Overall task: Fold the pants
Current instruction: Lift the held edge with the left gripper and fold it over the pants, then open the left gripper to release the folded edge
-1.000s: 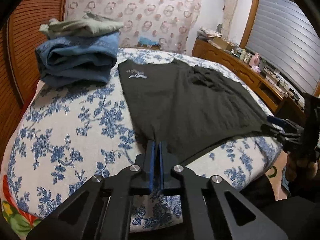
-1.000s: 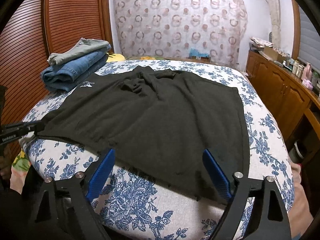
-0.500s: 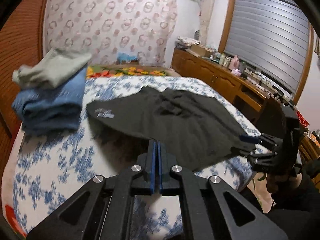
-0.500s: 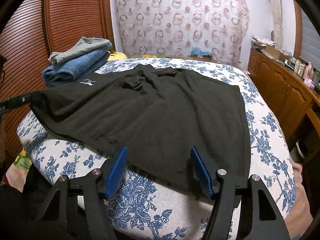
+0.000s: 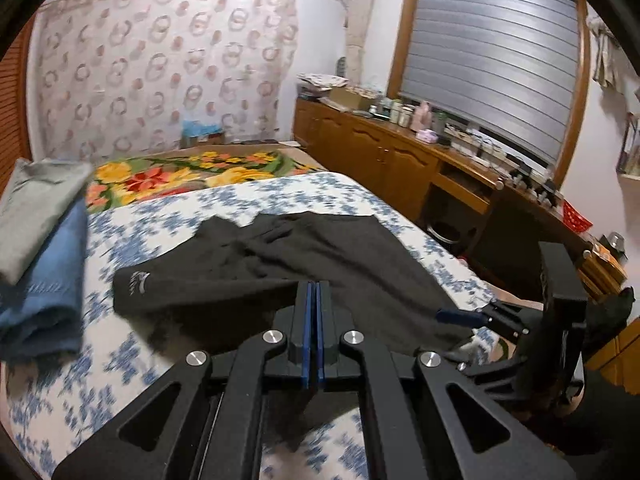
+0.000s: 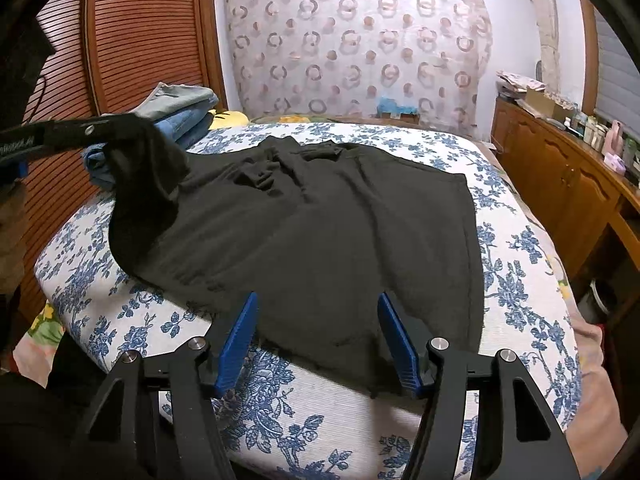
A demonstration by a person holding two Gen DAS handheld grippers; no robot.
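Since the earlier frames the near left corner of the black pants (image 6: 312, 224) has come up off the bed (image 6: 516, 280): a second ago it lay low at the mattress edge, and now it hangs in a drooping flap, raised and drawn inward toward the middle of the cloth. The left hand-held gripper (image 5: 313, 320) is clenched tight on that corner, its blue pads pressed together with the dark fabric pinched at their tips. The rest of the pants lies spread over the floral bedspread, bunched and wrinkled near the far end, with the near hem reaching the front edge of the bed. The right hand-held gripper (image 6: 318, 340) has just been closing from a wider spread; its jaws stand apart on either side of the near hem, the cloth lying between them but not yet pinched, so it grasps nothing. The fold looks barely begun: one corner is lifted, nothing is laid over yet, and the halving and smoothing remain to be done. At the far left of the bed sits a stack of folded clothes (image 6: 188, 112), apparently finished.
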